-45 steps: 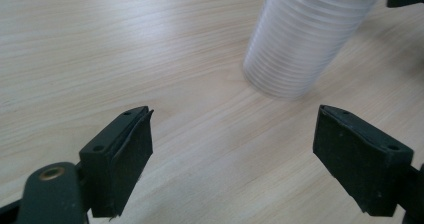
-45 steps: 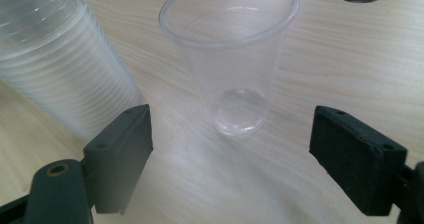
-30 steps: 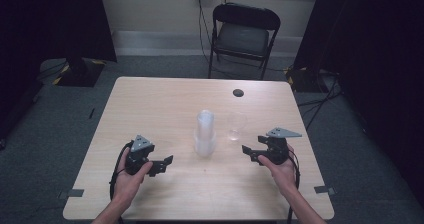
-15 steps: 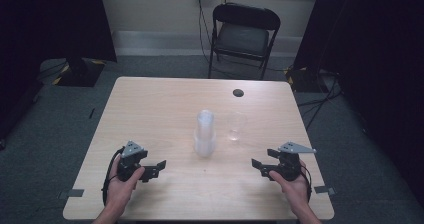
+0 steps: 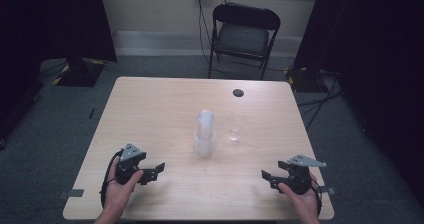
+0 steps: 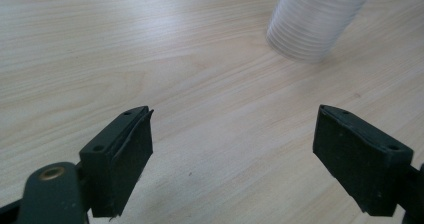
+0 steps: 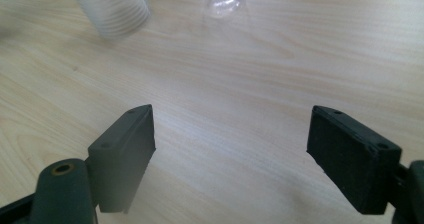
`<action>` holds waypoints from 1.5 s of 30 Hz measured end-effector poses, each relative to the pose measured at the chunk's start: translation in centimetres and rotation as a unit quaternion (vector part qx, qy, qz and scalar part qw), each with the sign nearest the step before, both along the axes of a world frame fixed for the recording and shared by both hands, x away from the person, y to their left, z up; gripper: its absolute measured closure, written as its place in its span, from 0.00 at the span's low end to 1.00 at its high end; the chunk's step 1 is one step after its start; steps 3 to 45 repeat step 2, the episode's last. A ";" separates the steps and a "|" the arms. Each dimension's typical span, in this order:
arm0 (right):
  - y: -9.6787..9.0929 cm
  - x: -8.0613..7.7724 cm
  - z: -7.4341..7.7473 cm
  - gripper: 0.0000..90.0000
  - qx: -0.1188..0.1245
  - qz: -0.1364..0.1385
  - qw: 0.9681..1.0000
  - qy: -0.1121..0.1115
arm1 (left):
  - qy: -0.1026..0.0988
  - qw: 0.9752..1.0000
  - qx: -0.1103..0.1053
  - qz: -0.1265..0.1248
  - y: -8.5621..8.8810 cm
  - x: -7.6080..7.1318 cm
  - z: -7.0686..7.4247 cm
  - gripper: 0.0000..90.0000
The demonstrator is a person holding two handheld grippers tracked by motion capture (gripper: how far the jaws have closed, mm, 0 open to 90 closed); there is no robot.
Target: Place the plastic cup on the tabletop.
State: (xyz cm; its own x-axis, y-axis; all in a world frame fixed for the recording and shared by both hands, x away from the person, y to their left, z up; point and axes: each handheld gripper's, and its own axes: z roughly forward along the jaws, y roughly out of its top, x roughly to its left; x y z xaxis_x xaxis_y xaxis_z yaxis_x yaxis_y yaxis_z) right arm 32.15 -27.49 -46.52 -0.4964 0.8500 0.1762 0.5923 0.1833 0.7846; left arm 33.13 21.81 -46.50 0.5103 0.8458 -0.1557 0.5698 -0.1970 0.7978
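Note:
A stack of clear plastic cups [image 5: 205, 133] stands upside down near the table's middle, and a single clear cup [image 5: 236, 126] stands just to its right. My left gripper [image 5: 156, 170] rests near the front left edge, open, jaws wide apart over bare wood. At the front right my right gripper [image 5: 266, 177] is open too, with nothing between its jaws. In the left gripper view the stack of cups [image 6: 315, 19] rises ahead to the right. The right gripper view has the stack of cups [image 7: 112, 9] at upper left and the single cup [image 7: 225, 4] beside it.
The light wooden table [image 5: 150, 109] has a small black disc [image 5: 238, 92] near its far edge. A black folding chair [image 5: 242, 34] stands behind the table. Dark curtains flank the room, and cables run along the floor at right.
Both hands have drawn back toward the front edge of the table, away from the cups. The right gripper moved farther to the right and nearer. The cups have not moved.

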 end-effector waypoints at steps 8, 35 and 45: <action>0.2 0.0 -0.1 0.20 -0.004 0.000 1.000 0.003 | -0.002 1.000 0.004 0.001 0.0 0.0 -0.1 0.18; 0.2 0.0 -0.1 0.20 -0.004 0.000 1.000 0.003 | -0.002 1.000 0.004 0.001 0.0 0.0 -0.1 0.18; 0.2 0.0 -0.1 0.20 -0.004 0.000 1.000 0.003 | -0.002 1.000 0.004 0.001 0.0 0.0 -0.1 0.18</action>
